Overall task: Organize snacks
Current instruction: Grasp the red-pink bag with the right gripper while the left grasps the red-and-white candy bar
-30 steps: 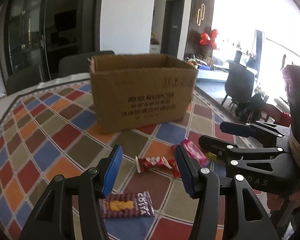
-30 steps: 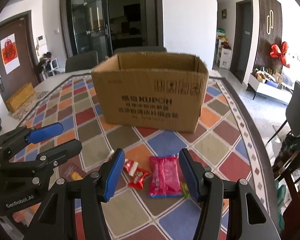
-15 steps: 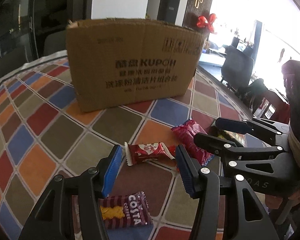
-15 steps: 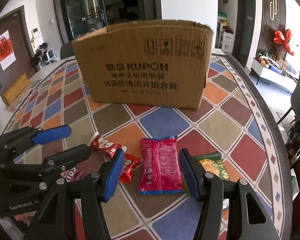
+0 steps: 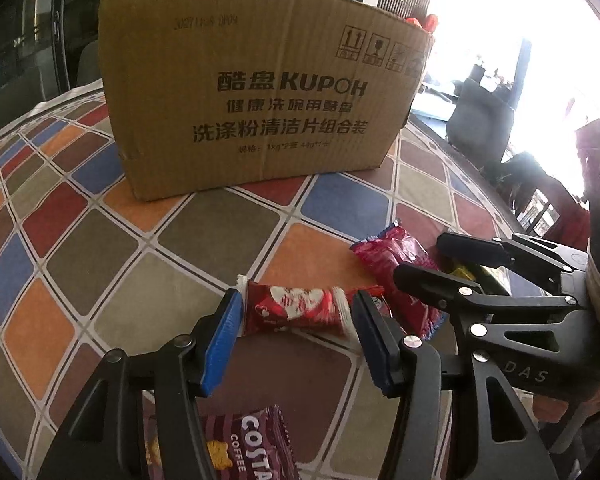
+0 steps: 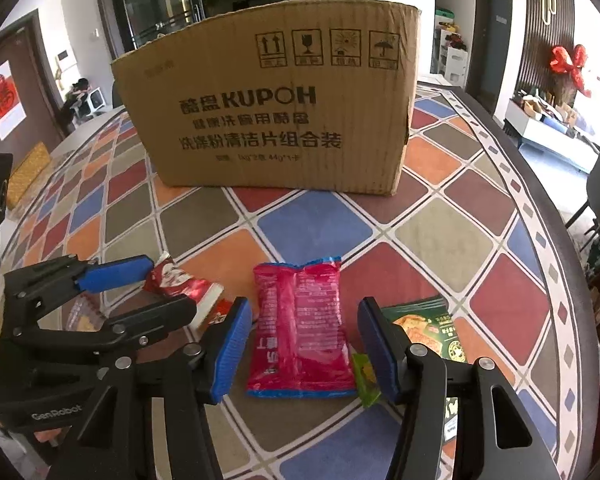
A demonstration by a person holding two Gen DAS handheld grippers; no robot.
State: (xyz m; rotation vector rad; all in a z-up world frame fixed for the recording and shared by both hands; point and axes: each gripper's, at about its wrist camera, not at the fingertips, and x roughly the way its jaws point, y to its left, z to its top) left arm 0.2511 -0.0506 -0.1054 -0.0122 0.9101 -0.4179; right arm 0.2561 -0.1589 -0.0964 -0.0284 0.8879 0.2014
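Observation:
A brown KUPOH cardboard box (image 5: 256, 96) (image 6: 276, 120) stands on the tiled tablecloth beyond the snacks. My left gripper (image 5: 294, 340) is open, its blue pads either side of a red and white candy bar (image 5: 292, 312), low over the table. The bar also shows in the right wrist view (image 6: 180, 282), between the left gripper's fingers (image 6: 116, 274). My right gripper (image 6: 304, 346) is open and straddles a pink snack bag (image 6: 300, 328), also in the left wrist view (image 5: 396, 260). Neither gripper holds anything.
A purple Costa Coffee packet (image 5: 248, 446) lies under the left gripper. A green packet (image 6: 428, 328) and a small lime packet (image 6: 366, 376) lie right of the pink bag. A small red wrapper (image 6: 220, 310) sits between the bar and the bag. The table edge (image 6: 580, 280) curves at the right.
Both grippers moved forward and down toward the snacks; the box looms larger. The left pads now flank the candy bar, the right pads flank the pink bag. Both stayed open.

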